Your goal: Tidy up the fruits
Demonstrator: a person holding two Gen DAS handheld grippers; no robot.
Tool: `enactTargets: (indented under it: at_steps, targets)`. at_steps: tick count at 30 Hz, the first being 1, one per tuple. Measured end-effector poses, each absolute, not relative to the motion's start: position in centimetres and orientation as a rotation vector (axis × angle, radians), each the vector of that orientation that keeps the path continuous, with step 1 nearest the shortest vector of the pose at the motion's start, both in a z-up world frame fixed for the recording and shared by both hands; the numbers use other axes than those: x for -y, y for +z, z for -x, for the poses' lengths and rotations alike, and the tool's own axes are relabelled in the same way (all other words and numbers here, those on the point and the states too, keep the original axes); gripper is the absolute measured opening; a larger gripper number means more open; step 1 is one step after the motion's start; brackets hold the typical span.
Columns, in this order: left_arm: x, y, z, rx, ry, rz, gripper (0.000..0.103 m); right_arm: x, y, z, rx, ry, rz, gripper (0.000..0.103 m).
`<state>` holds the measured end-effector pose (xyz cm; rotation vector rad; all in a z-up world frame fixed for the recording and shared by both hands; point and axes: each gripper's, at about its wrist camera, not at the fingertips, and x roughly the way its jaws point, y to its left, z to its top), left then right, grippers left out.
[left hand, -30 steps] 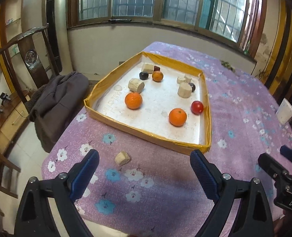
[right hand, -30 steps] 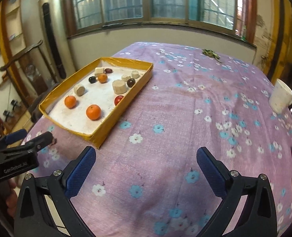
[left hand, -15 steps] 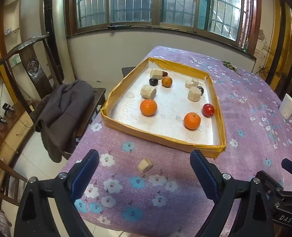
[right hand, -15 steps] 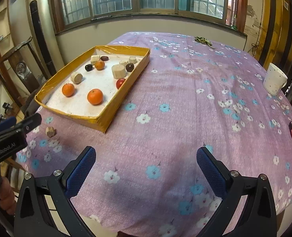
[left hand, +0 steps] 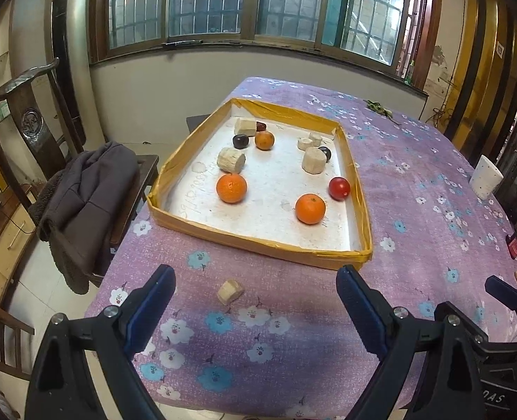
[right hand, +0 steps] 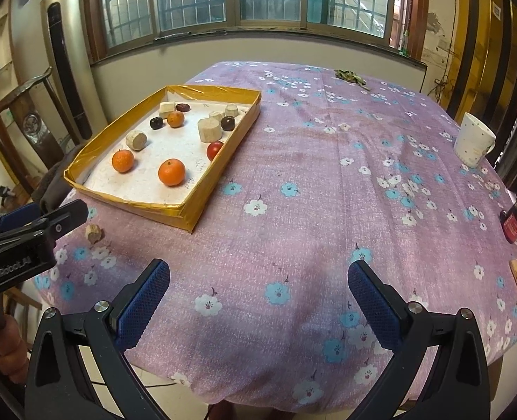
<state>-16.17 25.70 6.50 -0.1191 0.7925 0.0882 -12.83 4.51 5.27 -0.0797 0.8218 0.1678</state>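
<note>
**Stray piece lies between the left gripper's fingers, short of the tray**

At the far left of the left wrist view a chair (left hand: 31, 129) carries a dark jacket (left hand: 83, 189). Moving right, the left gripper (left hand: 255, 301) hangs over the near table edge, fingers spread wide and holding nothing. A pale cut piece (left hand: 229, 291) lies on the purple cloth in the lower centre of that frame, just ahead of the tips and slightly left of their midline, its long axis slanting up to the right. Above it, mid-frame, sits the yellow-edged tray (left hand: 258, 245) holding oranges, a red fruit, dark fruits and more pale pieces. In the right wrist view the right gripper (right hand: 258, 287) is likewise spread and empty at bottom centre; the same piece appears at left, well apart from it. The left gripper is clearly nearer, so it looks the likely one to reach forward. A white mug (right hand: 473, 145) stands at right.
</note>
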Motion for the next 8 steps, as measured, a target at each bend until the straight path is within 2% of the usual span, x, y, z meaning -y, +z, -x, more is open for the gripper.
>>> enactTargets:
  at_steps: [8]
  targets:
    - [-25.21, 7.09, 15.92, -0.777, 0.071, 0.094, 0.095, -4.01, 5.19, 13.05, -0.828, 0.150, 0.066, 0.103]
